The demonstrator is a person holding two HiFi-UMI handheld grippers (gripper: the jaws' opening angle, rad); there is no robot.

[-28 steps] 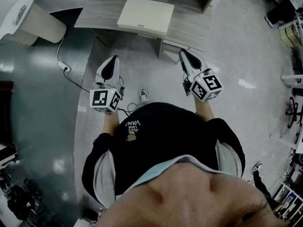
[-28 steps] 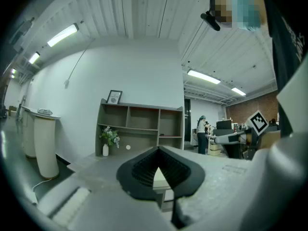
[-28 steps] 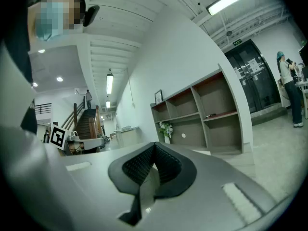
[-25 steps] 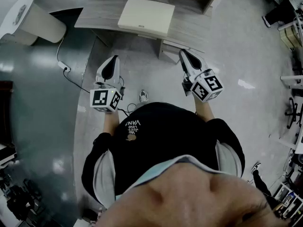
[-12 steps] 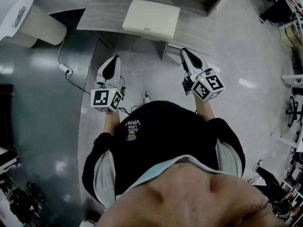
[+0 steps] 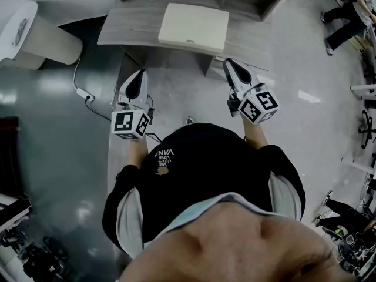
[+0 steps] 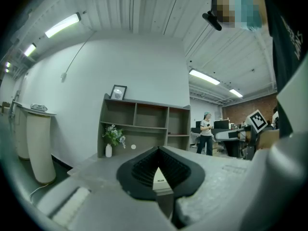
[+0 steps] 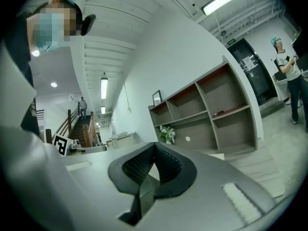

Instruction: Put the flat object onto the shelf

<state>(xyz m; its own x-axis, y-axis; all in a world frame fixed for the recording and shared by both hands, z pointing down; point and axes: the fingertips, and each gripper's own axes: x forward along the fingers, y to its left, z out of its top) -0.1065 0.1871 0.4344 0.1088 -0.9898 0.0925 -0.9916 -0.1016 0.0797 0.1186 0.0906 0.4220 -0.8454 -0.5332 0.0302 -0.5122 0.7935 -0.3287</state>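
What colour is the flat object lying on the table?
Cream, the flat square slab on the grey wooden table; head view shows it best.

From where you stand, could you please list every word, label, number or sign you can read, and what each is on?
"VAN": white print on the black shirt, upside down; its smaller lines are too blurred.
Cubes on the left claw and right claw: square marker patterns only, no words.
Small dark label on the flat object: too small to read.
Green sign above the doorway: too small.
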